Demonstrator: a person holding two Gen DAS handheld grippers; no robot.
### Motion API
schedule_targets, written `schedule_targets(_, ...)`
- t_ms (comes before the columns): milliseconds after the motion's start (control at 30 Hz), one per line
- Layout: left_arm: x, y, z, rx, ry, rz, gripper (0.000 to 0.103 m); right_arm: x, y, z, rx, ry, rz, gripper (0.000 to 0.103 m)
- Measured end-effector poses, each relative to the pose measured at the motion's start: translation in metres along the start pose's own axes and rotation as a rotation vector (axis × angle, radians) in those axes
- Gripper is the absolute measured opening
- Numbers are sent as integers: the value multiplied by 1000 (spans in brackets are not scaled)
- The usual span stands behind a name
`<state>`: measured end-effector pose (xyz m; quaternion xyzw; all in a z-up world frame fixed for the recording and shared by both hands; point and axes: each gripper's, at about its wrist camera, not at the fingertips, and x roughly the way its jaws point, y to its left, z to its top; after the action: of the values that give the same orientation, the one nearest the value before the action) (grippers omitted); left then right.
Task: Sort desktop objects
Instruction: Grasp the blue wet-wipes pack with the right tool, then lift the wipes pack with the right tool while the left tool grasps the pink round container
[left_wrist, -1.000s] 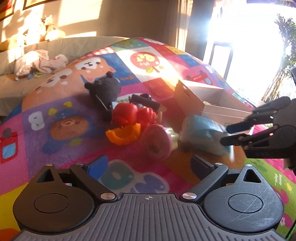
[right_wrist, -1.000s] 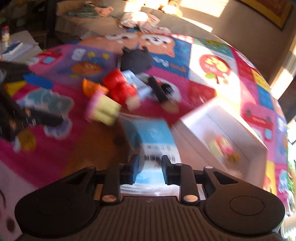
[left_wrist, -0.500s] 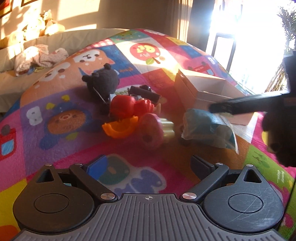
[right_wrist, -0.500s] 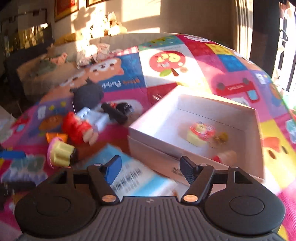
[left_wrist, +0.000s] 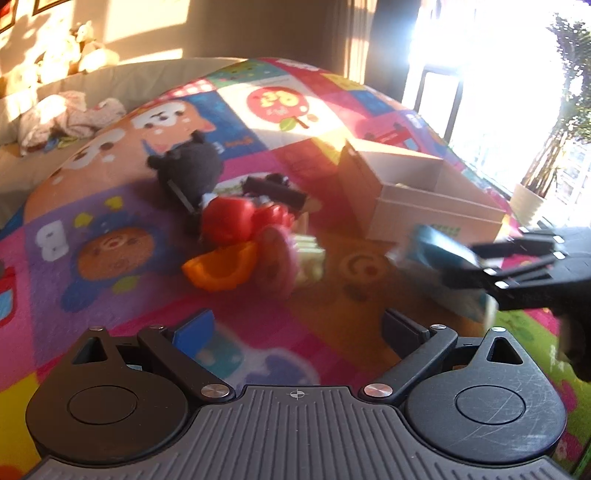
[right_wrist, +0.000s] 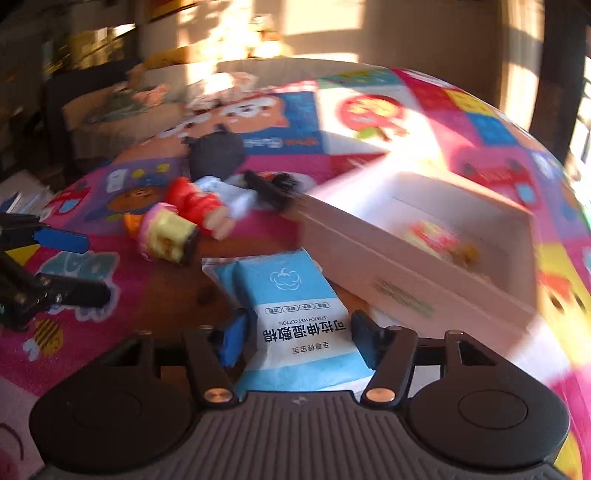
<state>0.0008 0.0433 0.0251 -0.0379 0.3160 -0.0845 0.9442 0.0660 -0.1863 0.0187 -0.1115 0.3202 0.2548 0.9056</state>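
A blue wet-cotton pack (right_wrist: 295, 295) lies on the bright play mat beside a white open box (right_wrist: 388, 266). My right gripper (right_wrist: 299, 343) straddles the pack's near end. Its jaws are closing, with one pad (right_wrist: 232, 343) at each side of the pack, which does not look squeezed. In the left wrist view that same right gripper (left_wrist: 461, 264) reaches in from the right over the pack (left_wrist: 436, 254). My left gripper (left_wrist: 295, 328) hovers open over the mat with nothing between its fingers. It is also in the right wrist view, the left gripper (right_wrist: 90, 267) at the left edge.
A heap of toys lies left of the box (left_wrist: 436, 206): a black plush (left_wrist: 192, 166), a red figure (left_wrist: 236, 218), an orange piece (left_wrist: 221, 267), a pink and yellow cupcake toy (left_wrist: 284, 258) and a black stick-like thing (left_wrist: 277, 192). A small toy (right_wrist: 436, 236) sits inside the box.
The right gripper was shut at the pack's edge, opened wide and swung toward the box. It has now rolled back over the pack with narrower jaws. The left gripper has hardly moved.
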Motion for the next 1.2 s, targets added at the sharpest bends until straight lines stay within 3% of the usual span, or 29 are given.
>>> schedule_targets(100,7,-6,6,1,-22,-2,100,-21,-15,-18,74,6,-87,60)
schedule_targets(200,23,-7,17,-26,-28,33,99,-43,-23,-38,127,-10,-116,63)
schedule_targets(267,34,-6,25,-49,-15,74,85,-55,-24,-51,184,-41,-117,68)
schedule_targets(400,50,-7,33,-56,8,106,75,-66,-20,-73,262,-143,-165,75)
schedule_targets(467,54,-11,33,-13,12,125,62,-63,-19,-79,282,-162,-192,75)
schedule_targets(567,52,-23,33,95,2,154,54,-65,-26,-80,328,-190,-184,80)
schedule_targets(667,44,-41,35,263,-15,183,52,-64,-32,-81,361,-187,-163,81)
schedule_targets(733,37,-58,33,419,-27,187,52,-64,-33,-81,367,-196,-159,83)
schedule_targets(833,34,-88,19,677,-43,212,36,-67,-31,-83,365,-218,-157,85)
schedule_targets(900,35,-102,12,755,-32,180,40,-68,-31,-83,366,-225,-155,85)
schedule_targets(967,35,-112,10,752,-13,111,45,-68,-32,-84,371,-229,-154,86)
schedule_targets(1100,30,-120,11,673,-2,-16,54,-69,-32,-85,376,-234,-153,87)
schedule_targets(1200,21,-115,17,582,-21,-42,75,-69,-32,-86,378,-234,-154,88)
